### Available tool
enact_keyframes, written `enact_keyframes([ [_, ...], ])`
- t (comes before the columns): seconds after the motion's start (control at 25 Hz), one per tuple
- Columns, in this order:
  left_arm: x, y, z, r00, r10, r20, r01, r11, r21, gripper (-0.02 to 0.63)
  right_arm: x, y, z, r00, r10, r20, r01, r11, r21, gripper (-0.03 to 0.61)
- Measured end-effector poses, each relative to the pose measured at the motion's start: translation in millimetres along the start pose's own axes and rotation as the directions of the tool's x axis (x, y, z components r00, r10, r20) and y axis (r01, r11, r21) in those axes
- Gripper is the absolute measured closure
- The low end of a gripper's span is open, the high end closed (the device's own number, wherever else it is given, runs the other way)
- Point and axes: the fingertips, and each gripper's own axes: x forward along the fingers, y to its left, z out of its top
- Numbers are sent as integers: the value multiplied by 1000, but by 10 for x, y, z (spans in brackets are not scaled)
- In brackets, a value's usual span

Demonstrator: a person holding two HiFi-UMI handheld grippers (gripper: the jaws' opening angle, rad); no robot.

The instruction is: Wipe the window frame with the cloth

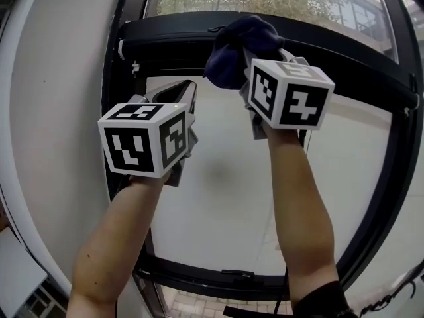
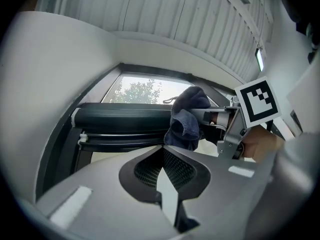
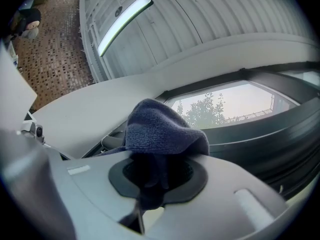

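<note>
Your right gripper (image 1: 257, 63) has its jaws clamped on the dark blue cloth (image 1: 233, 45). The right gripper view shows a fold drawn down between them and the rest bunched up over the tips. That bunch sits at the black top rail of the window frame (image 1: 344, 55), about mid-span, though no view shows for certain whether it is pressing on the rail or only just in front of it. Bring it on until the fabric flattens a little, so that the cloth and not the jaw tips meets the paint. Then run it along the rail in one even pass, out to the corner on your right. Come back the other way to the white end cap (image 1: 122, 47) at the left, where dirt probably gathers. Roll your wrist as you go so the wad wraps over the rounded upper face as well as the front. Your grip looks deep enough, but the loose bulk could snag or drag free if you push hard, so a light, steady pressure should serve better. Your left gripper (image 1: 187, 91) is empty with its jaws together, raised near the frame's left upright and below the rail. Move it clear of the cloth's path, or rest it against the upright to steady the sash if it swings.
</note>
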Motion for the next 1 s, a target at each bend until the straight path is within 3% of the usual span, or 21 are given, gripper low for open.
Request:
enact_keyframes([
  [0.24, 115, -345, 76, 999, -41, 24, 41, 999, 9, 620, -171, -267, 5, 999, -33, -5, 33, 999, -15, 522],
  [0.44, 229, -584, 89, 997, -71, 42, 74, 995, -71, 620, -333, -523, 11, 999, -49, -4, 49, 999, -17, 522],
  [0.84, 531, -1225, 155, 990, -129, 60, 133, 989, -66, 620, -759, -1216, 81, 994, -105, -4, 105, 994, -15, 522],
  [1.0, 633, -1530, 128, 978, -198, 60, 205, 968, -148, 620, -932, -1493, 93, 991, -132, -7, 132, 991, -8, 522],
])
